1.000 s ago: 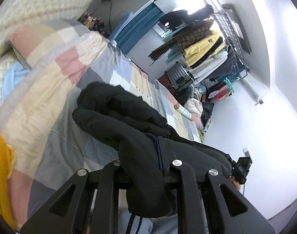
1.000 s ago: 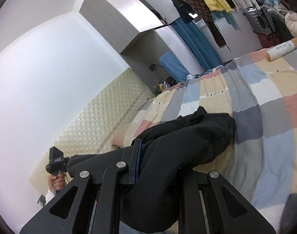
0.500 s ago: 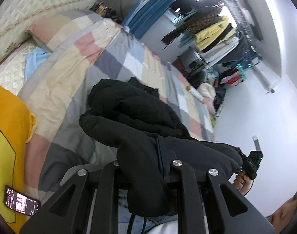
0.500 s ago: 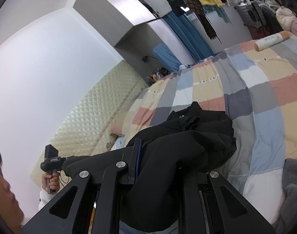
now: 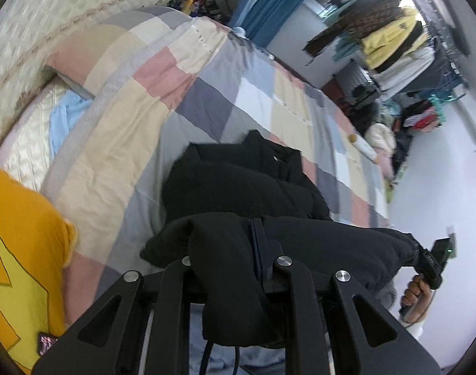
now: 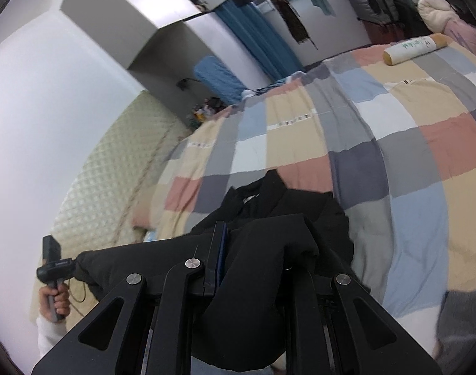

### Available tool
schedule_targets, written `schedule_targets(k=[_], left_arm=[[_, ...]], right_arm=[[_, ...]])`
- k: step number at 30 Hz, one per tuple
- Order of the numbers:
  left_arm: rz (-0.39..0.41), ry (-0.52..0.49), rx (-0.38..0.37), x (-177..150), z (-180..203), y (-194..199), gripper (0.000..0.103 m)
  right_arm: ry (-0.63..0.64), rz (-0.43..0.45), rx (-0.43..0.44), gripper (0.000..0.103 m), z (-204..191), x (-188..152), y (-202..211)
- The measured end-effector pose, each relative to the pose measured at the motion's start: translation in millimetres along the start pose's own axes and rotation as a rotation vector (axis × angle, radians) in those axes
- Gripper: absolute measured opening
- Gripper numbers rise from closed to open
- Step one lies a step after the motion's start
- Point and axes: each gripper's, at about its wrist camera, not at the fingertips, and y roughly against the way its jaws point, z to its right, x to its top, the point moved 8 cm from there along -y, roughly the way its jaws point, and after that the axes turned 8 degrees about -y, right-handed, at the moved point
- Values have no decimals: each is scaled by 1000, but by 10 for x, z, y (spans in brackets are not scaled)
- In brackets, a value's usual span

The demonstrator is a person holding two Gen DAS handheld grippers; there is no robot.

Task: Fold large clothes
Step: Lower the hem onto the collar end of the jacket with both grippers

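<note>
A black padded jacket lies bunched on the checked bedspread. My left gripper is shut on one end of its lifted edge, and the cloth drapes over the fingers. My right gripper is shut on the other end of the same jacket. The held edge stretches between both grippers above the bed. The right gripper's handle and hand show in the left wrist view; the left one shows in the right wrist view.
A pillow and quilted headboard lie at the bed's head. A rolled white tube lies at the far bed edge. A rack of hanging clothes stands beyond. A yellow garment is at left, grey fabric at right.
Both grippers have swung with the jacket edge, and the view now looks more down onto the bed. The jacket's body has settled flatter, collar showing. Both grips stay shut.
</note>
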Motion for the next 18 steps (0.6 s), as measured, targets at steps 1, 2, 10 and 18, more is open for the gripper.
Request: schedule_targets(k=[1, 2, 10, 18], left_arm=[[-1, 2, 18, 67, 7, -44, 18], [-1, 5, 39, 157, 15, -108, 18], [-27, 12, 228, 808, -8, -763, 19], [-77, -4, 436, 1213, -139, -1672, 19]], right_arm=[[-8, 4, -18, 12, 36, 88, -100], [-21, 9, -28, 12, 60, 154, -173], [-82, -23, -195, 12, 378, 687, -1090], [-86, -95, -395, 12, 836, 917, -2073]])
